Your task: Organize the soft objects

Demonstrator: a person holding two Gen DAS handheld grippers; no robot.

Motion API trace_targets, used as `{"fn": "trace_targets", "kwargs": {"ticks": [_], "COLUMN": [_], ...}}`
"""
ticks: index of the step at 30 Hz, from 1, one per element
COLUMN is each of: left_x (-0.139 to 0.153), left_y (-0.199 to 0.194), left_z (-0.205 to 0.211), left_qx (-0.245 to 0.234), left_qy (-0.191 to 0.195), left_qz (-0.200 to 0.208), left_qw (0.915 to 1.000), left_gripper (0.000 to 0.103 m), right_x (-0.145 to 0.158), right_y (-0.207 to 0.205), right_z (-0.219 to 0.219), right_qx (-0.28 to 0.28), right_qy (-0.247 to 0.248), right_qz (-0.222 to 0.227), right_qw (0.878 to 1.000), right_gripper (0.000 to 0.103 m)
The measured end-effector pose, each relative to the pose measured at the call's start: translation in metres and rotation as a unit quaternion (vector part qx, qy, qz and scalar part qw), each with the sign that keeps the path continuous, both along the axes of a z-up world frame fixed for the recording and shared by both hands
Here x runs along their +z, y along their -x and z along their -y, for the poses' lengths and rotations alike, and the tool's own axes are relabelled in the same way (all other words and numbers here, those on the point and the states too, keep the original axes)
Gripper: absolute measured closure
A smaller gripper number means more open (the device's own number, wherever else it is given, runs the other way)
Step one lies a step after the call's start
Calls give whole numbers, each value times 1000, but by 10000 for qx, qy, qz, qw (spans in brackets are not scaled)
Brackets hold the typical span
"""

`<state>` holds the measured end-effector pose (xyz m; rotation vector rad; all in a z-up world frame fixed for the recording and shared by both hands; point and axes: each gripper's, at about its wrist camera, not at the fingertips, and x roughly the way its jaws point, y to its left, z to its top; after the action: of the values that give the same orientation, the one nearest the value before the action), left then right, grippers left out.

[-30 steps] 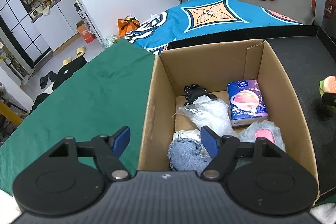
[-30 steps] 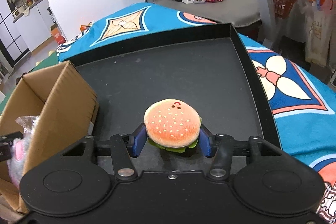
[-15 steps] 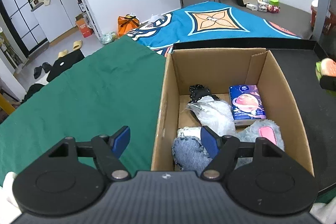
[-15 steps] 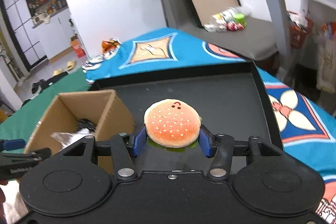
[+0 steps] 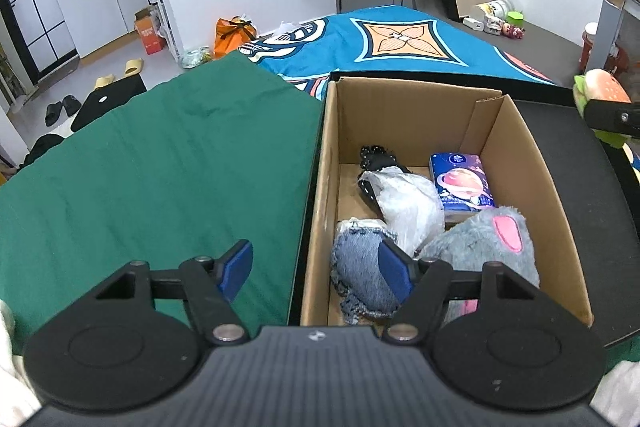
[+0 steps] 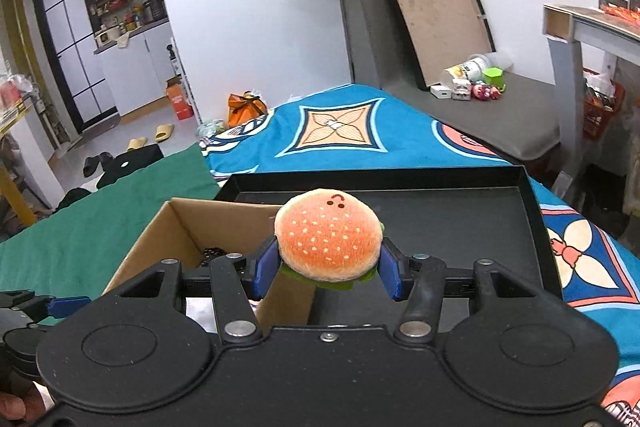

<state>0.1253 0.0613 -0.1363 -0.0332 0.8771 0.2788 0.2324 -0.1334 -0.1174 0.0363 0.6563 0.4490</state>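
Note:
My right gripper [image 6: 327, 273] is shut on a plush hamburger [image 6: 328, 237] and holds it in the air over the right wall of the open cardboard box [image 6: 148, 239]. The hamburger also shows at the right edge of the left wrist view [image 5: 604, 93]. The cardboard box [image 5: 516, 131] holds a denim piece [image 5: 356, 267], a grey and pink plush [image 5: 492, 239], a clear plastic bag [image 5: 404, 197], a blue tissue pack [image 5: 460, 183] and a black item [image 5: 378, 157]. My left gripper [image 5: 316, 273] is open and empty above the box's near left wall.
The box stands in a black tray [image 6: 460, 203] on a table with a green cloth [image 5: 152, 163] at the left and a blue patterned cloth [image 6: 344, 127] behind. A grey bench with small toys [image 6: 472, 83] stands at the back right.
My right gripper has lifted the hamburger off the black tray and carried it left to the box. My left gripper has risen and drawn back a little, still open.

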Motion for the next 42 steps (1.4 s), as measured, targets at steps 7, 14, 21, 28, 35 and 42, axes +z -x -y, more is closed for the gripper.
{"fn": "trace_targets", "kwargs": {"ticks": [7,14,21,28,35,42], "left_x": [-5,-12,-15,-14,-11,5], "left_y": [8,13,15,17,16,18], "left_z": [-5,-11,-19,-20,-21,-18], "left_qx": [-20,-79,-10,1,-92,-242], "left_qy": [225,590,658,726,720,740], "left_qz": [6,-27,-4,36,-61,-140], "left_qw": [9997,9982,9978,9974,9973,9969], "left_gripper": [50,80,93,93,92,83], "right_x": [3,2,4,13,12,15], "right_y": [10,17,19,22,26,36], "right_z": [-19,-37,-51,-66,-43,-11], "right_qx": [219,400,428,591,286,32], "right_qy": [88,180,208,366,421,411], "right_qz": [62,61,65,156,-16,-189], "right_qw": [9997,9990,9988,9975,9987,9990], "right_gripper": [52,51,51,22,21,21]}}
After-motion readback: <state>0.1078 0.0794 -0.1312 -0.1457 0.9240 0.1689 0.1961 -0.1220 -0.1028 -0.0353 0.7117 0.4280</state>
